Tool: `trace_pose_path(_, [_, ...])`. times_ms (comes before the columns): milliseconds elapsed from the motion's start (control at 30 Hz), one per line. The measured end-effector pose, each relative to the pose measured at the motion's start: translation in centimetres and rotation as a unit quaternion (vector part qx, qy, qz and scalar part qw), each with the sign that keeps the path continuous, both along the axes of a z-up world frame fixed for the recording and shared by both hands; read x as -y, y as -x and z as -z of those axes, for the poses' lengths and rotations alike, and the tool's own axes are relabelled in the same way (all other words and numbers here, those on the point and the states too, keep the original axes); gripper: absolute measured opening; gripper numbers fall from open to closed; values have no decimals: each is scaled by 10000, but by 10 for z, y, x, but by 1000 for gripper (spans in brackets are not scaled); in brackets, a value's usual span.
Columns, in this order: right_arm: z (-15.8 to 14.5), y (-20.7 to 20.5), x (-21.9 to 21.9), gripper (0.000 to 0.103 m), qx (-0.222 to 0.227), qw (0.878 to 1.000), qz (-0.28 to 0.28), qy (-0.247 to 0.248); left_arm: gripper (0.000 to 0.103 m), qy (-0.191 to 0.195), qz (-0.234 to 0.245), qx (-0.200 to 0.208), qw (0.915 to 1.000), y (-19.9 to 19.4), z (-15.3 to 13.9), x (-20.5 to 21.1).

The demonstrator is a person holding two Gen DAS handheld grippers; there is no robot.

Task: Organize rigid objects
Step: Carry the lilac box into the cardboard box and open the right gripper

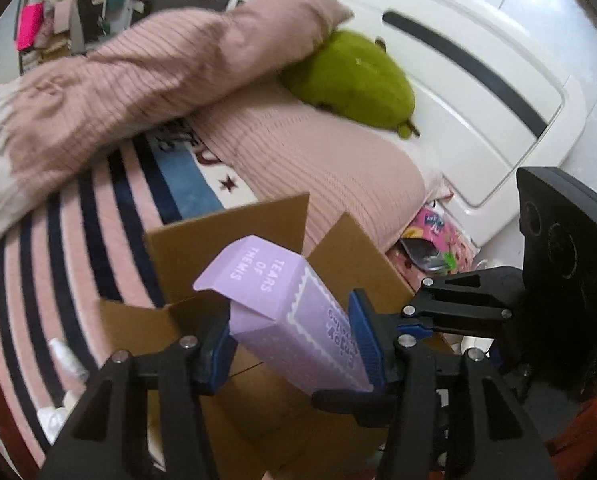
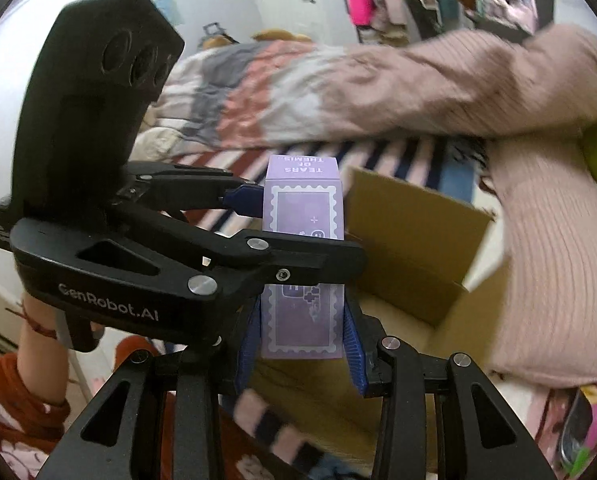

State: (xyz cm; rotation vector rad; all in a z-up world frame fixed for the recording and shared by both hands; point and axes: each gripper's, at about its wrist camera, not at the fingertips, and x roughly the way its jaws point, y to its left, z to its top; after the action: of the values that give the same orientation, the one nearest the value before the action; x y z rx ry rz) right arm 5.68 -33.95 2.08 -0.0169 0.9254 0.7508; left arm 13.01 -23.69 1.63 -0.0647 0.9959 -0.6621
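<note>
left gripper point(image 1: 298, 344) clamped on the lilac Tears of Themis box point(image 1: 286, 304) | right gripper point(image 2: 303, 340) squeezing that same box point(image 2: 302, 320) too | box hangs tilted over the open cardboard carton point(image 1: 234, 236) on the striped bedspread point(image 1: 78, 240) | green plush point(image 1: 354, 80) far right by the pillows
</note>
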Motion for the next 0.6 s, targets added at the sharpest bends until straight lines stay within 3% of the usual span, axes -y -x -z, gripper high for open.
trace_pose_path(100, [13, -10, 5, 34, -20, 9995, 39, 325, 51, -107, 36, -152, 9998, -6, 10, 11])
trace_pose_path(200, [15, -8, 7, 35, 152, 9987, 133, 471, 63, -503, -31, -55, 9987, -2, 10, 14])
trace_pose_path(267, [14, -1, 9, 47, 204, 9985, 174, 486, 71, -668, -83, 142, 9976, 6, 6, 10])
trace_pose_path(300, [13, 2, 9, 63, 284, 9982, 196, 494, 76, -720, -165, 241, 9970, 10, 3, 4])
trace_pose_path(333, [11, 7, 9, 71, 378, 9978, 205, 499, 82, -763, -291, 358, 9960, 15, -3, -4])
trace_pose_path(467, [0, 20, 1, 73, 590, 9969, 230, 467, 87, -697, -602, 677, 9934, 31, -19, -40])
trace_pose_path(600, [-18, 38, -27, 94, 1088, 9926, 115, 521, 94, -693, -1038, 1026, 9869, 48, -34, -88])
